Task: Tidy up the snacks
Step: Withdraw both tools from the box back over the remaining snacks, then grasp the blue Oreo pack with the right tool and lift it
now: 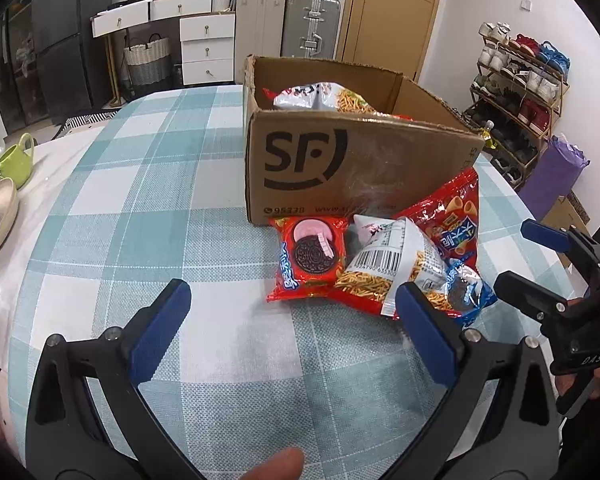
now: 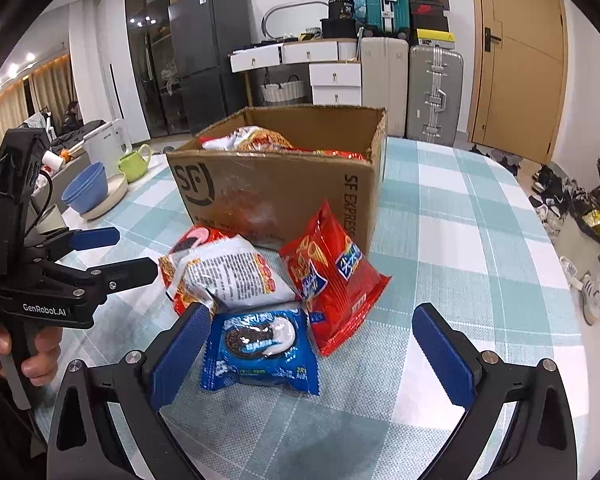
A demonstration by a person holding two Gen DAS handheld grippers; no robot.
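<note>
- Progress, judged from how things lie: partly done. The open brown cardboard box w/ black SF logo (image 1: 356,160) already holds at least two crinkly packets, a white noodle-snack bag (image 1: 320,98) and something red behind it; can't tell what else is in there
- Left to do: four packets on the teal-and-white checked tablecloth (image 1: 140,184), bunched just near the box's front wall, right of centre
- Red cookie packet w/ a dark sandwich biscuit printed on it (image 1: 310,262) lies flat, furthest left of the bunch, touching the box foot
- White-and-orange noodle-stick bag, barcode side up (image 1: 392,264), overlaps the red cookie packet's right edge
- Red cone-crisp bag w/ blue label (image 2: 332,280) leans against the box's front right corner, tilted
- Blue cookie packet w/ foil sheen (image 2: 260,348) lies nearest, flat, in front of the noodle-stick bag
- Left gripper (image 1: 292,304): jaws wide apart, nothing between them, held low over bare cloth, near and left of the bunch; its right pad just overlaps the noodle-stick bag's corner in view, contact unclear
- Right gripper (image 2: 312,334): jaws also spread wide, empty, aimed at the blue cookie packet, which sits just inside the left finger; not gripped
- A hand (image 2: 28,352) holds the left tool's handle at the far left of the right wrist view; both tools point toward the box, roughly level w/ the table
- Off-task stuff far left: lime green watering can (image 1: 16,160), stacked blue bowls on a cream plate (image 2: 88,192)
</note>
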